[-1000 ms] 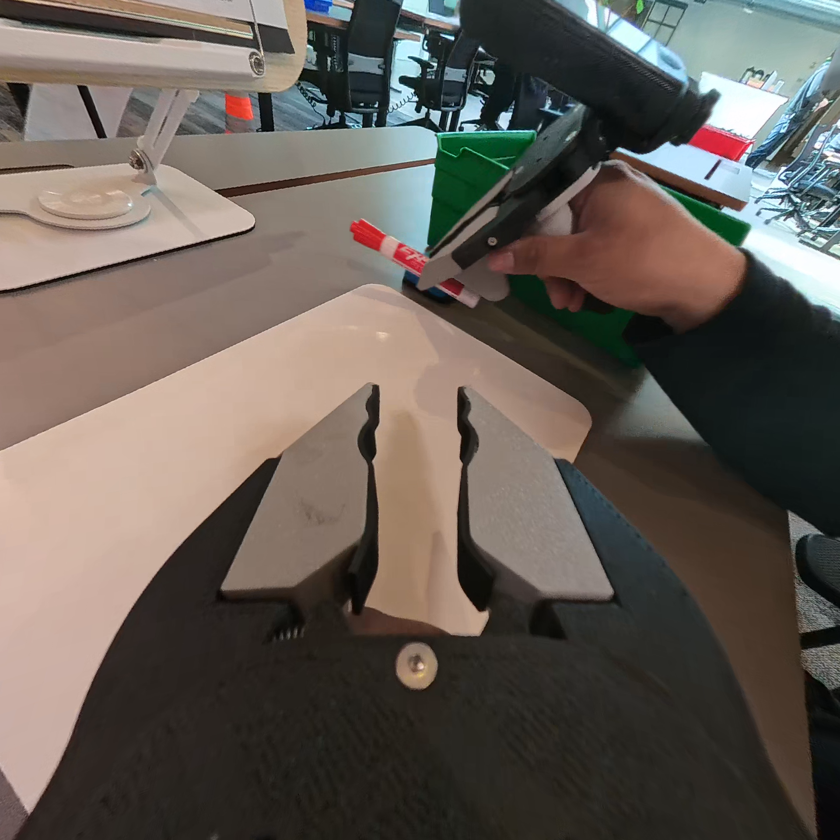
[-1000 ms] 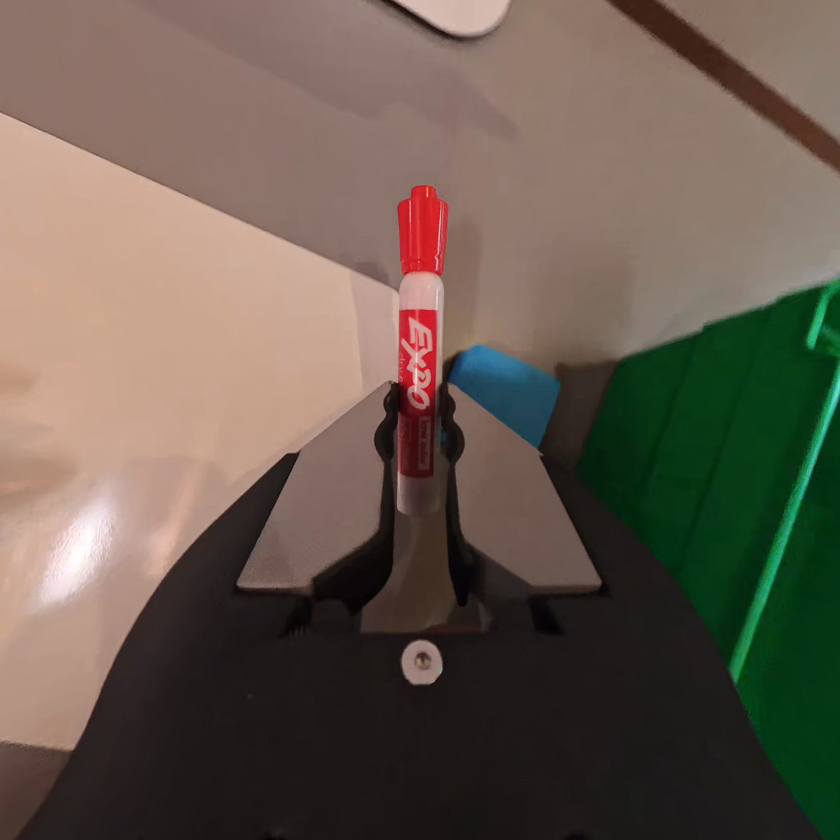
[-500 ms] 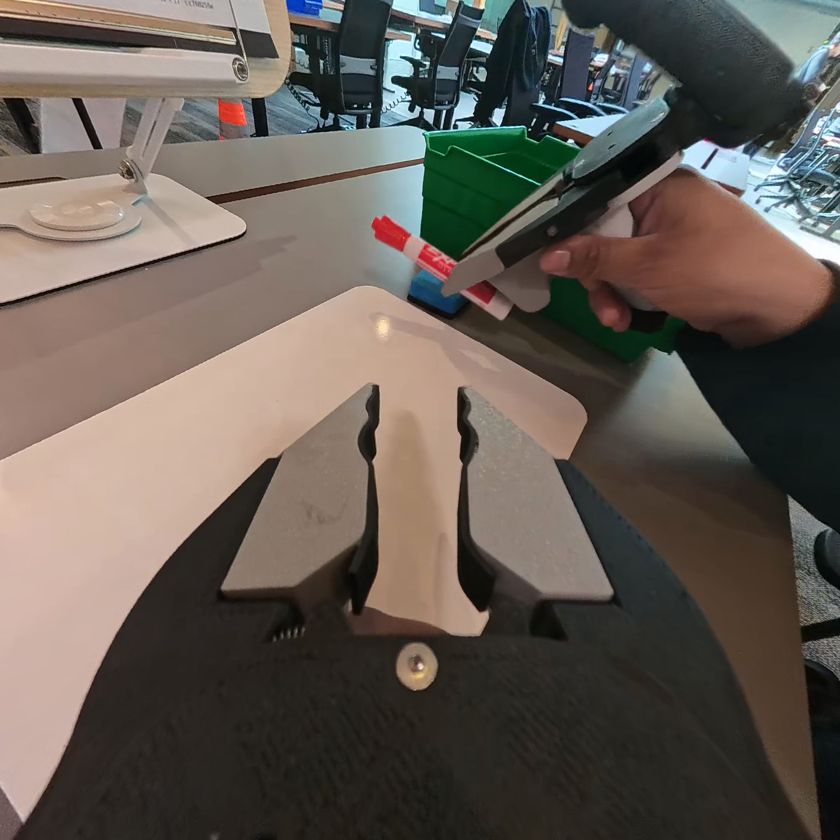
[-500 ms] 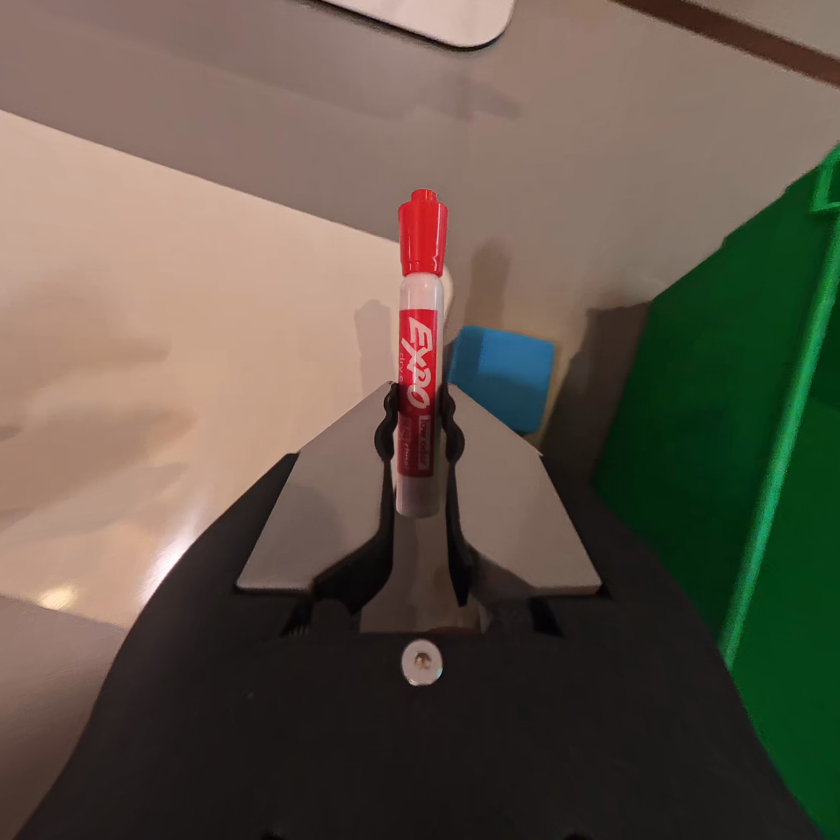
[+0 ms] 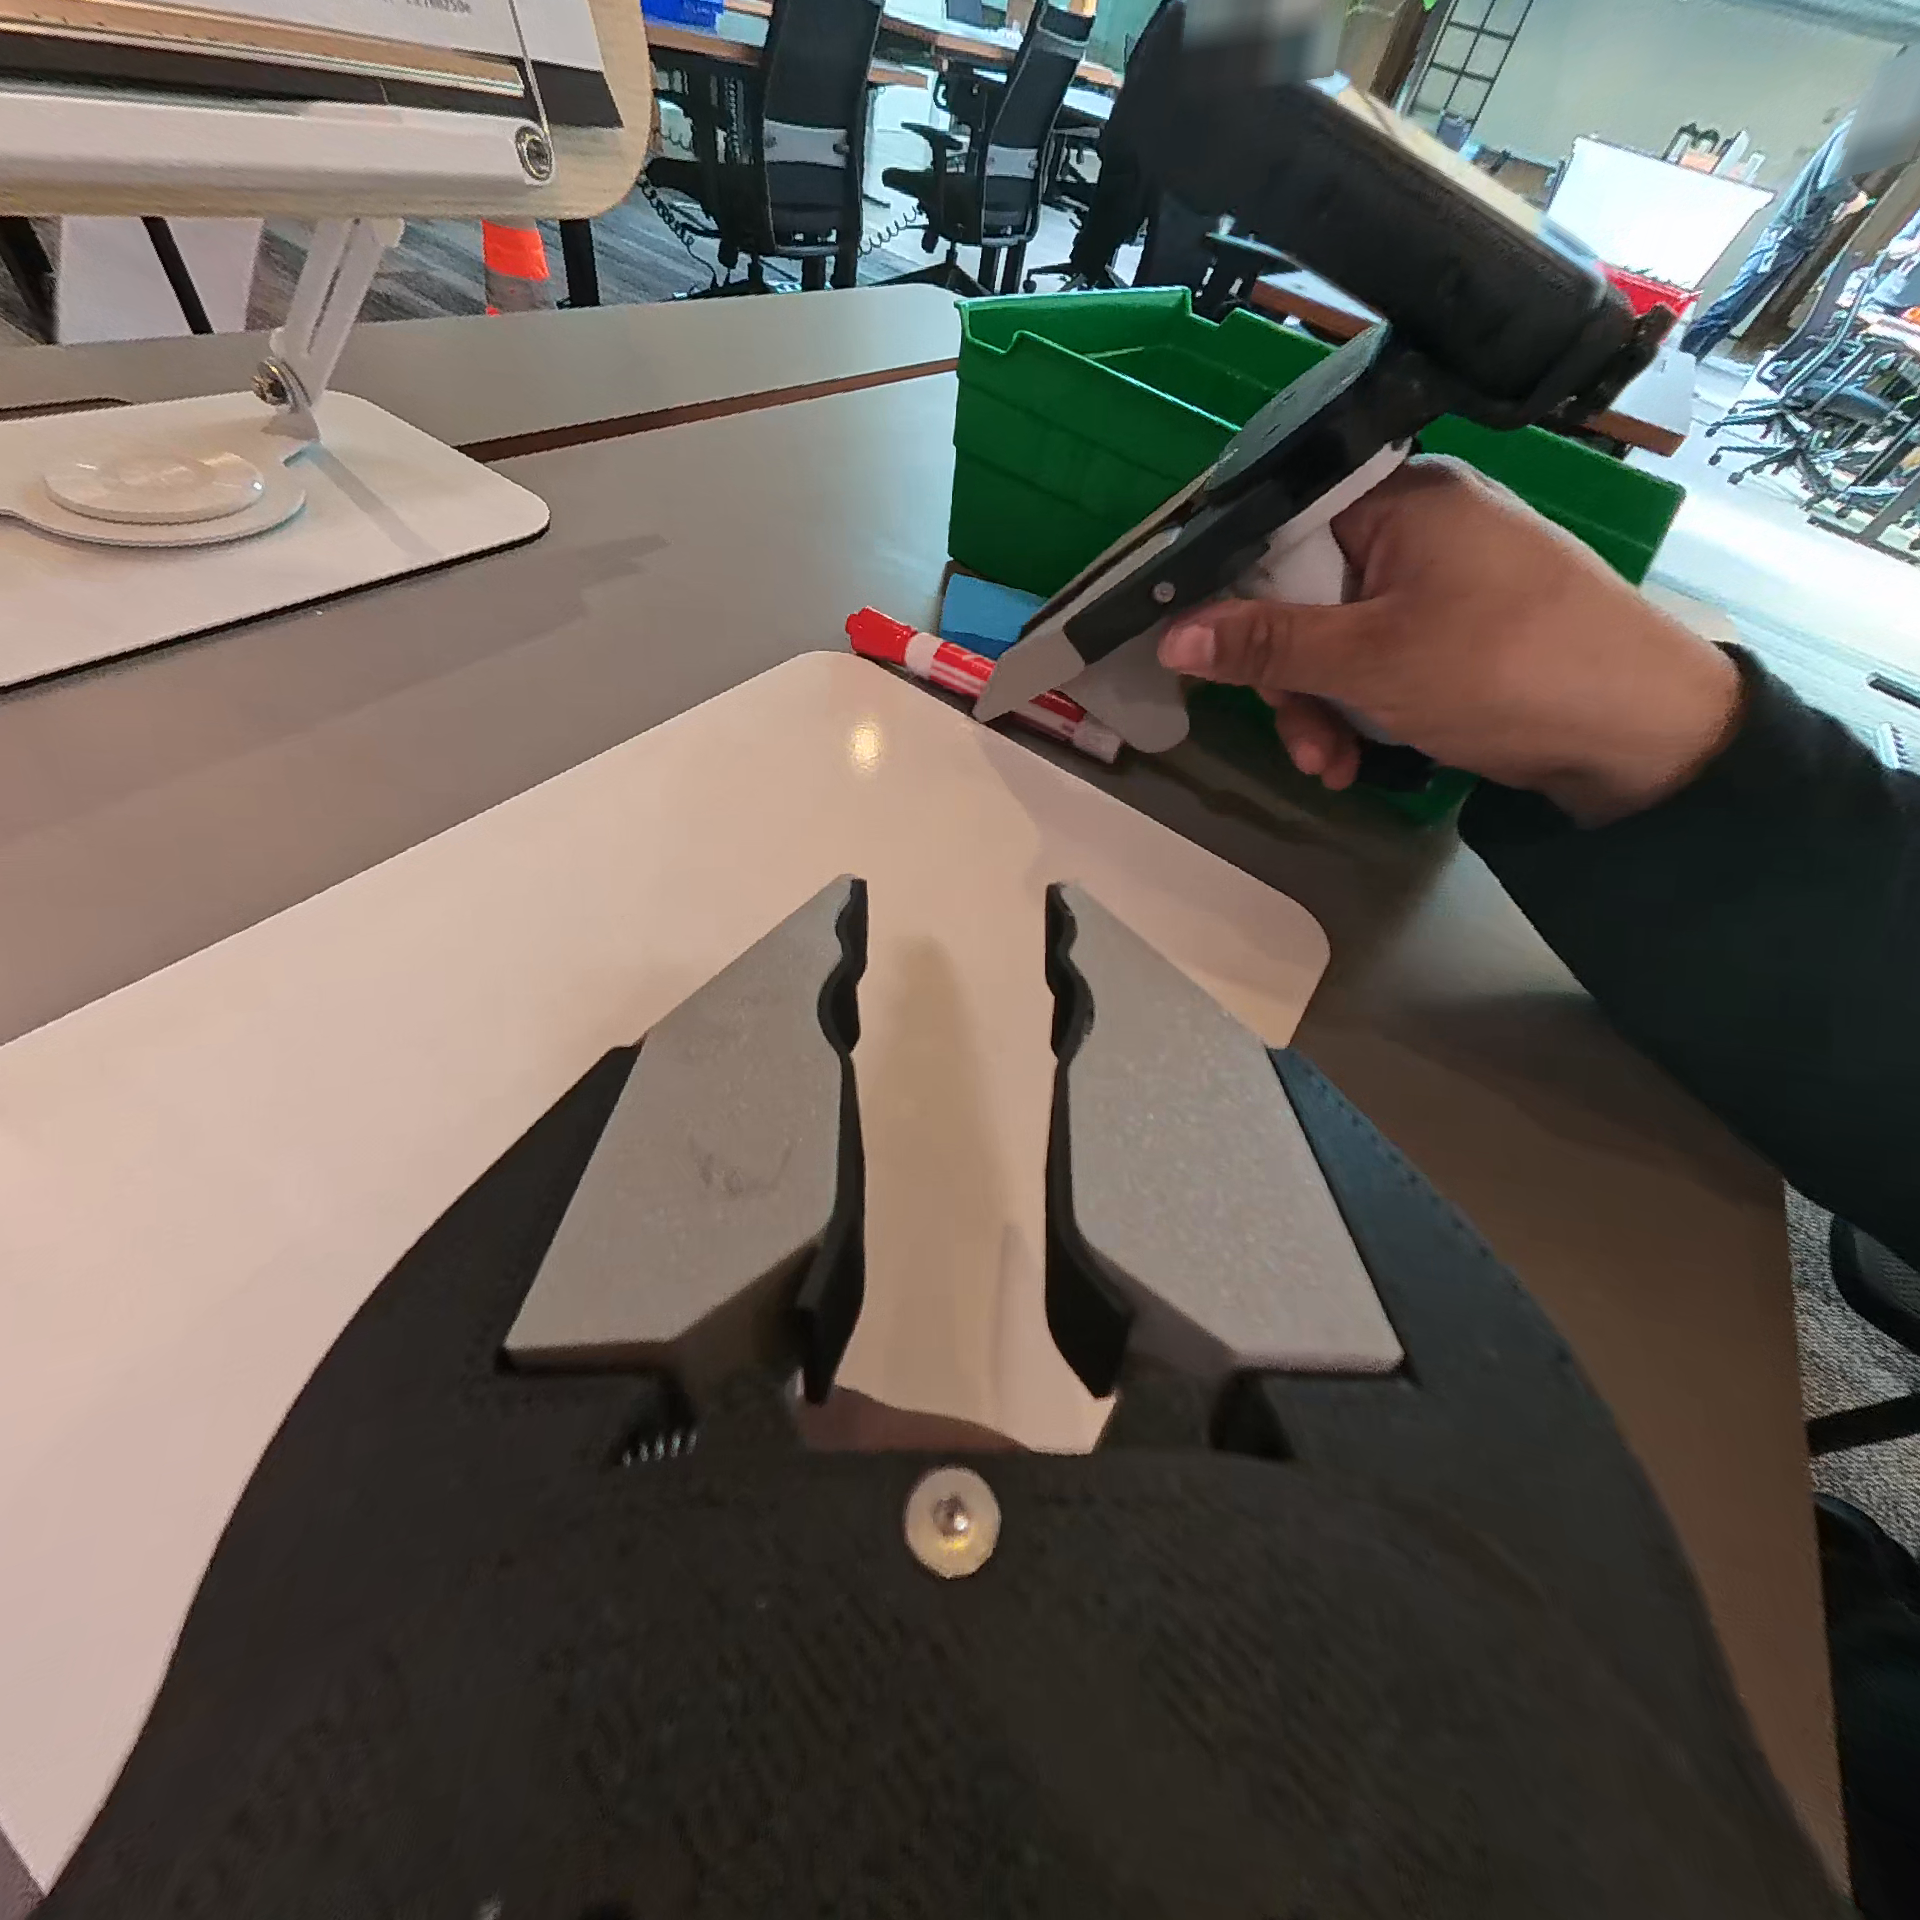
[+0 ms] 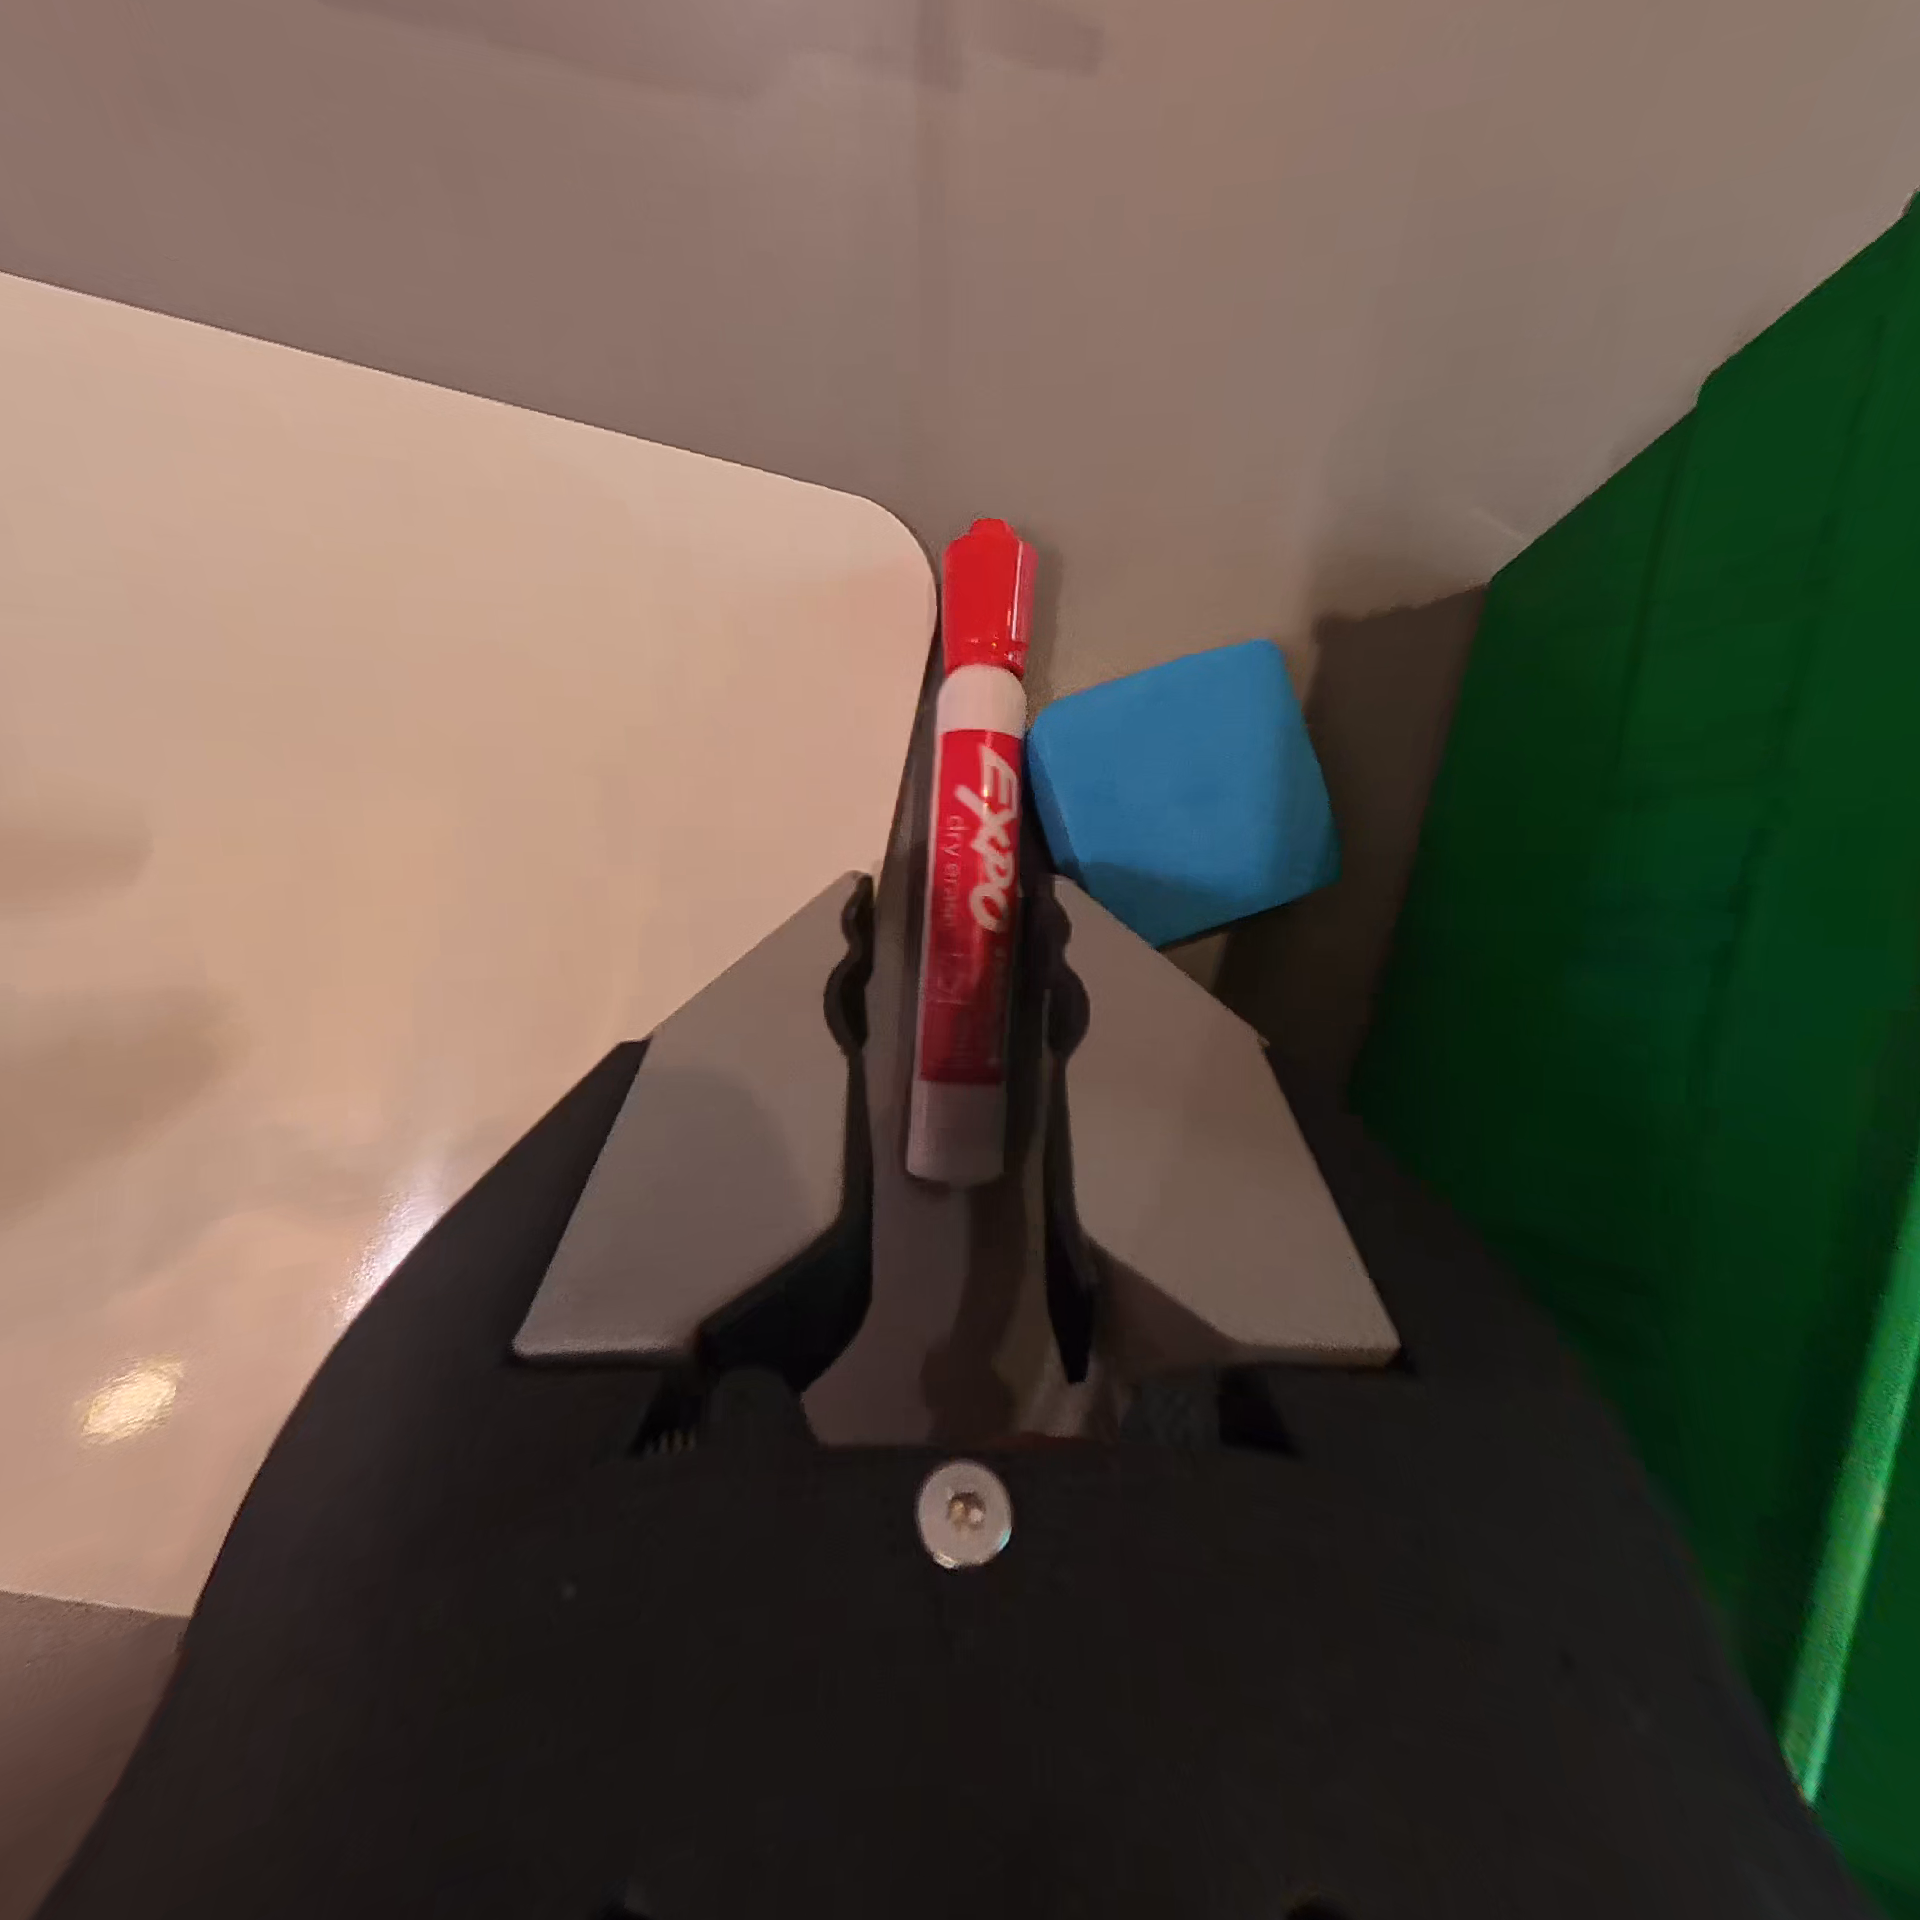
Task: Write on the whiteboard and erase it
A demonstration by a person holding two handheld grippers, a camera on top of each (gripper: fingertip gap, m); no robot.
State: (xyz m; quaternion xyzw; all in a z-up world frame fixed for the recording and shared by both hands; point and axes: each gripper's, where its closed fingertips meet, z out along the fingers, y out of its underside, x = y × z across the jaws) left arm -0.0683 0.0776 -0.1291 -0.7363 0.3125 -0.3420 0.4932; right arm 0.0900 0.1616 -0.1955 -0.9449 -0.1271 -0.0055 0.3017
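A white whiteboard (image 5: 520, 987) lies flat on the dark table and also shows in the right wrist view (image 6: 416, 779). A capped red marker (image 6: 971, 831) lies on the table along the board's far right corner, next to a blue eraser (image 6: 1174, 790). My right gripper (image 6: 956, 904) is open, its fingers on either side of the marker with gaps. In the left wrist view the marker (image 5: 935, 657) and the eraser (image 5: 982, 608) sit under the right gripper (image 5: 997, 701), which a hand (image 5: 1455, 644) holds. My left gripper (image 5: 951, 904) is open and empty over the board.
Green bins (image 5: 1091, 436) stand just behind the eraser, close on the right in the right wrist view (image 6: 1662, 831). A white stand base (image 5: 260, 520) sits at the far left of the table. Office chairs and desks are beyond the table. One gripper's finger ends stand about 20 centimeters off the other's.
The right gripper came down with the marker to the table beside the board's corner and opened. The marker now lies on the table next to the eraser. The left gripper stayed put.
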